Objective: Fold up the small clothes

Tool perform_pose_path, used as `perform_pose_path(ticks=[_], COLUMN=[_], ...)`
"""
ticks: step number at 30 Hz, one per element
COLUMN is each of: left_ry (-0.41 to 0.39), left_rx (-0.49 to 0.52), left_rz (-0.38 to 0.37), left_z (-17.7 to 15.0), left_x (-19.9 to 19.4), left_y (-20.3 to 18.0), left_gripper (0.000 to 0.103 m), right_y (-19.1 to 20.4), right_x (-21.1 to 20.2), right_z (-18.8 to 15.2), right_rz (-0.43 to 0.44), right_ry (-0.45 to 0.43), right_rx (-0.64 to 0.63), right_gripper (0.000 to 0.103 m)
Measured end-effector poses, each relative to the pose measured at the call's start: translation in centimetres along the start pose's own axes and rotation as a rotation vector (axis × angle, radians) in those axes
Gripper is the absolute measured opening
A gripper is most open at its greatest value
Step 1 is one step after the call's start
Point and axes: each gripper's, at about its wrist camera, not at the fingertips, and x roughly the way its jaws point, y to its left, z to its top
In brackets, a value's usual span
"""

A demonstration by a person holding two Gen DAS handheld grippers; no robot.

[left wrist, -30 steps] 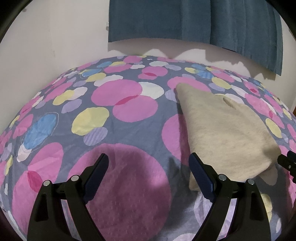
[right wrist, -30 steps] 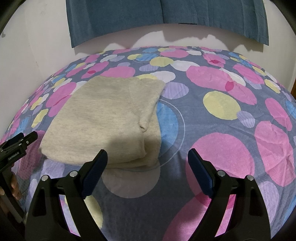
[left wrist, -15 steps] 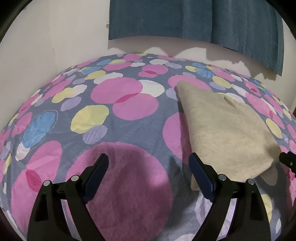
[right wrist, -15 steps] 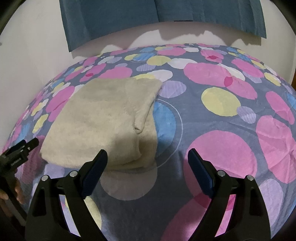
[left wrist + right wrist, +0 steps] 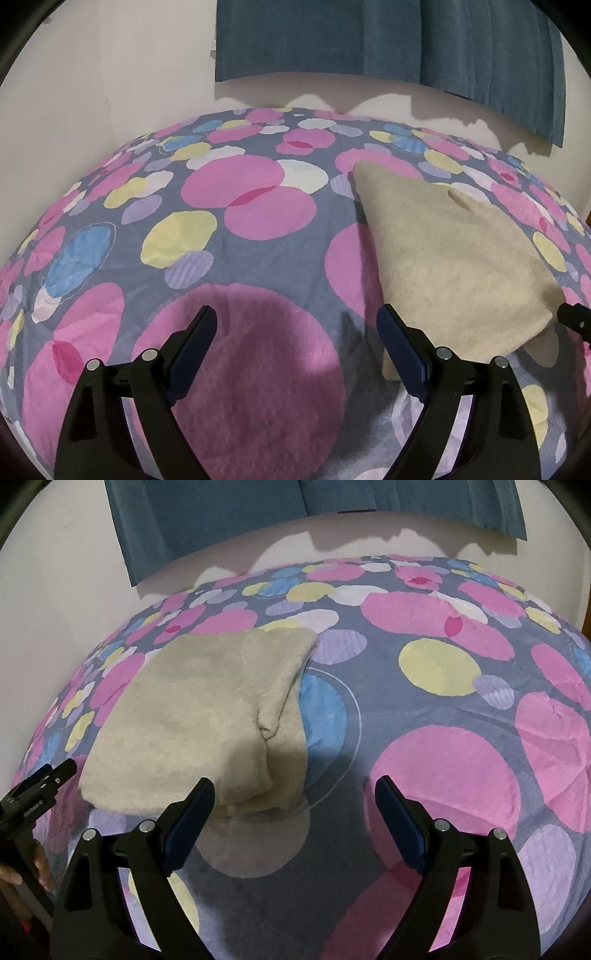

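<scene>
Surface: bedspread (image 5: 266, 258) with pink, yellow, blue and lilac circles on grey-blue covers everything I see beneath both cameras; it lies mostly flat with light creases.
Background: pale wall (image 5: 110, 92) behind the bed, with a dark teal cloth (image 5: 369, 37) hanging over its upper part.
Garment: I see one beige knitted garment (image 5: 199, 716) lying folded on the bedspread in a rough rectangle, with a narrower folded part lying along its right side in the right wrist view. A ribbed under-layer shows at the near right corner.
Left gripper (image 5: 297, 332): I read its jaws as spread wide with nothing between them. It hangs over a large pink circle, the garment just beside its right finger on the far side; I cannot tell whether that finger touches the fabric.
Right gripper (image 5: 295, 805): jaws likewise wide apart and empty. The garment's near edge sits just beyond its left finger (image 5: 192, 812); its right finger is over bare bedspread.
Hand (image 5: 22, 867): part of a hand holding the left gripper shows at the lower left edge of the right wrist view.
</scene>
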Motion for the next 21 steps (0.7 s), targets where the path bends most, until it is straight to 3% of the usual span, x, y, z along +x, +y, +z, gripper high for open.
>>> perform_pose_path(ticks=[15, 19, 21], left_ry=[-0.022, -0.033, -0.042], left_rx=[0.014, -0.028, -0.048], left_rz=[0.011, -0.021, 0.0], left_z=[0.0, 0.7, 1.7], left_x=[0.3, 0.2, 0.4], left_y=[-0.4, 1.0, 2.2], left_gripper=[0.087, 0.087, 0.087], right_y=[0.8, 0.7, -0.1], right_x=[-0.5, -0.7, -1.2], right_z=[-0.4, -0.3, 0.3], right_rz=[-0.012, -0.02, -0.021], right_ry=[-0.021, -0.024, -0.033], right_rx=[-0.047, -0.044, -0.031], right_gripper=[0.088, 0.088, 0.088])
